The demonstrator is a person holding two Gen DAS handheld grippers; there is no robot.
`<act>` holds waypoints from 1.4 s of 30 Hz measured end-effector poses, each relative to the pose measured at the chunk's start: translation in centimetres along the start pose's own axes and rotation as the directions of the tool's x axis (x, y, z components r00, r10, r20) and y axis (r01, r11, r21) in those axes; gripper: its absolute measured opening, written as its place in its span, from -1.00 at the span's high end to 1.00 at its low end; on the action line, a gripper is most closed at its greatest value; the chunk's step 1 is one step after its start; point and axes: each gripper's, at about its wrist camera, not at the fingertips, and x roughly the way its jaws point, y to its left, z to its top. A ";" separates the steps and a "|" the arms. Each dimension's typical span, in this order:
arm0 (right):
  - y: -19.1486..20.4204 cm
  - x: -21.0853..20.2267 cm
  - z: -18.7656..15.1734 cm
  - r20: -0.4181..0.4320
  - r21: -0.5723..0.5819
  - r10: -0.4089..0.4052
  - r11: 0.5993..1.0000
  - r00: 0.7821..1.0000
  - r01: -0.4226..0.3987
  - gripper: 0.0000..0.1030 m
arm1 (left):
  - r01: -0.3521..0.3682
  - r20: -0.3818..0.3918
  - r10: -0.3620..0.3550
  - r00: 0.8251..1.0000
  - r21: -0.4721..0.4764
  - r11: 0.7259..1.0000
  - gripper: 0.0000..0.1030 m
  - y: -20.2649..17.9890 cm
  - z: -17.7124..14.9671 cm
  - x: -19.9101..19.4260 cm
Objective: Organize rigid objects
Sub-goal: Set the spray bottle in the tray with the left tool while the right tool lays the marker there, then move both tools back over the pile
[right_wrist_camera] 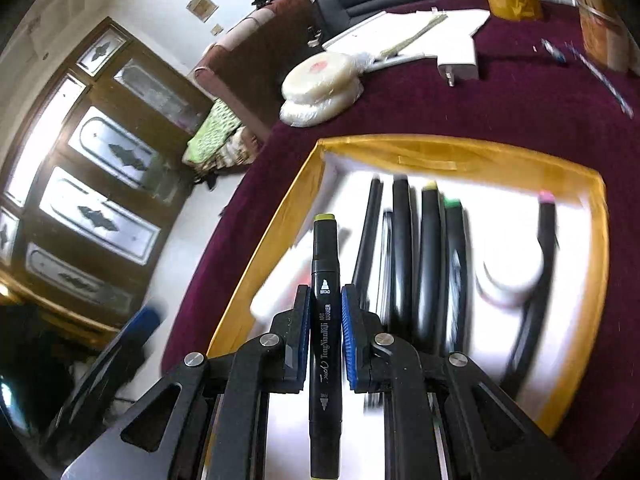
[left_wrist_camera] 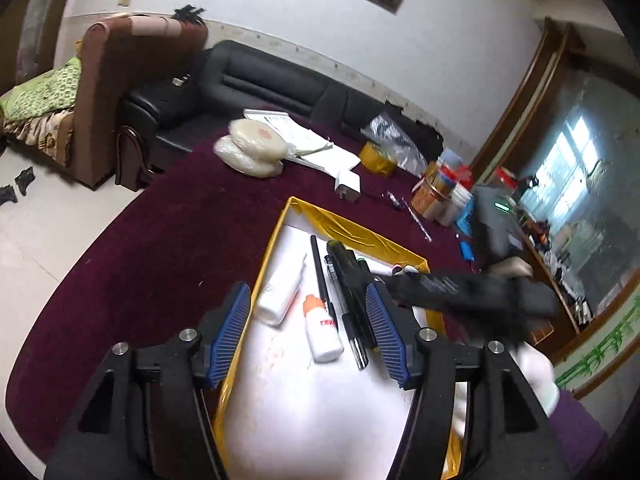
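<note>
1. My right gripper [right_wrist_camera: 326,336] is clamped on a black art marker [right_wrist_camera: 325,280], over the yellow-walled tray [right_wrist_camera: 400,148]
2. My left gripper [left_wrist_camera: 308,332] is spread, nothing pinched, over the tray's white floor
3. Several black markers [right_wrist_camera: 428,256] lie side by side in the tray, with a small white bottle [left_wrist_camera: 320,330] beside them

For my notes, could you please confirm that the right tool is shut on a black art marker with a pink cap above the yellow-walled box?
Not quite: the cap is olive-yellow, not pink. The right wrist view shows the right tool shut on the black art marker above the yellow-walled box.
</note>
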 end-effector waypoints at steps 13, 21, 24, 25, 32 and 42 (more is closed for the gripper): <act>-0.4 1.9 0.9 0.042 -0.004 -0.119 0.993 0.992 0.120 0.69 | 0.001 -0.026 -0.004 1.000 -0.098 0.995 -0.15 2.9 -3.2 0.0; -0.3 -2.3 -0.6 0.111 -0.073 -0.074 0.994 0.991 0.082 0.55 | 0.021 -0.022 -0.023 0.999 -0.085 0.996 -0.15 1.3 -3.7 -0.3; -0.3 -5.2 -2.7 0.179 -0.155 -0.097 0.980 0.979 0.125 0.53 | 0.016 -0.025 -0.018 1.000 -0.066 0.998 -0.15 0.4 -3.8 -0.2; -0.4 -6.1 -3.3 0.202 -0.175 -0.107 0.974 0.973 0.144 0.47 | 0.013 -0.028 -0.014 0.999 -0.059 0.998 -0.15 -0.1 -3.8 -0.2; -4.2 -14.3 -7.2 0.401 -0.199 -0.242 0.918 0.884 0.342 0.01 | 0.030 -0.035 -0.030 0.999 0.005 1.000 -0.21 -4.0 -4.3 -0.1; -21.4 -28.1 -11.2 0.463 0.263 -0.445 0.895 0.767 0.361 -0.04 | 0.098 -0.106 -0.082 0.991 0.154 0.983 -0.29 -12.4 -6.4 1.1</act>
